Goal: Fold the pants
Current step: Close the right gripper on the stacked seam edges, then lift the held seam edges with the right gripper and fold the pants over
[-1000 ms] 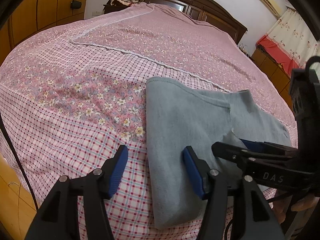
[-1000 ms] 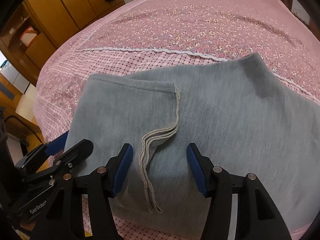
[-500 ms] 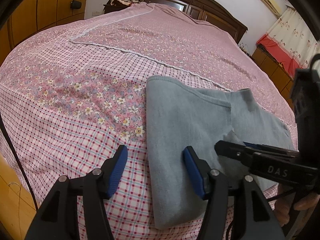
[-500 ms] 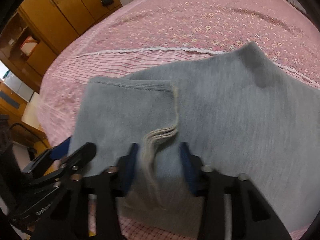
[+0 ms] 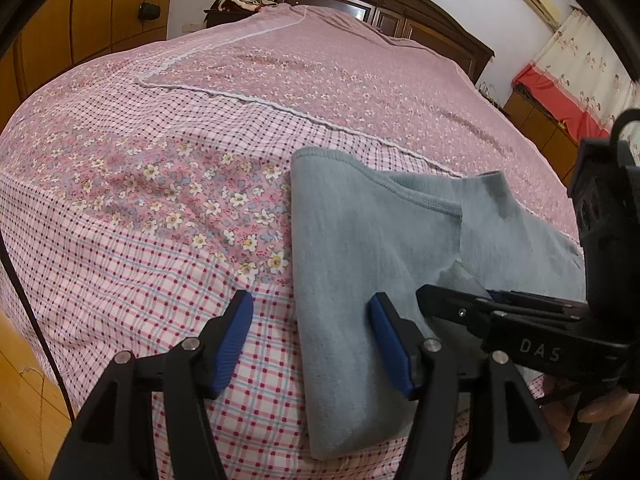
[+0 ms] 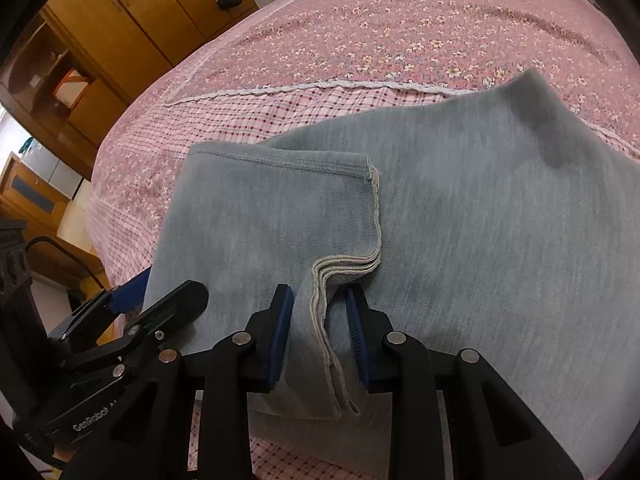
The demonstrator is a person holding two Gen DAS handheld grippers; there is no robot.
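Room: a bedroom with a dark wooden headboard [image 5: 400, 12] at the far end of the bed, orange-brown wooden wardrobes [image 6: 132, 12] along one side, and a red and white patterned curtain [image 5: 576, 76] on the other.
Surface: a wide bed under a pink bedspread [image 5: 168, 168] of floral and checked patches, edged with white lace trim.
Pants: soft grey-blue fleece pants [image 6: 460, 216], partly folded, lie flat near the close edge of the bed; one folded layer with a stitched hem lies on top, and its pale cream layered edges [image 6: 328, 292] run in a wavy line toward the camera.
Left gripper: the black left gripper with blue pads [image 5: 310, 340] hangs just above the bed at the pants' left border, its jaws well apart; one pad is over the checked cloth, the other over the grey fabric, and neither presses on anything.
Right gripper: the black right gripper with blue pads [image 6: 320, 336] has its jaws drawn close together, pinching a raised ridge of the pants at the cream layered edge.
Hand: fingers of a person's hand [image 5: 596, 412] show under the right gripper's body in the left view.
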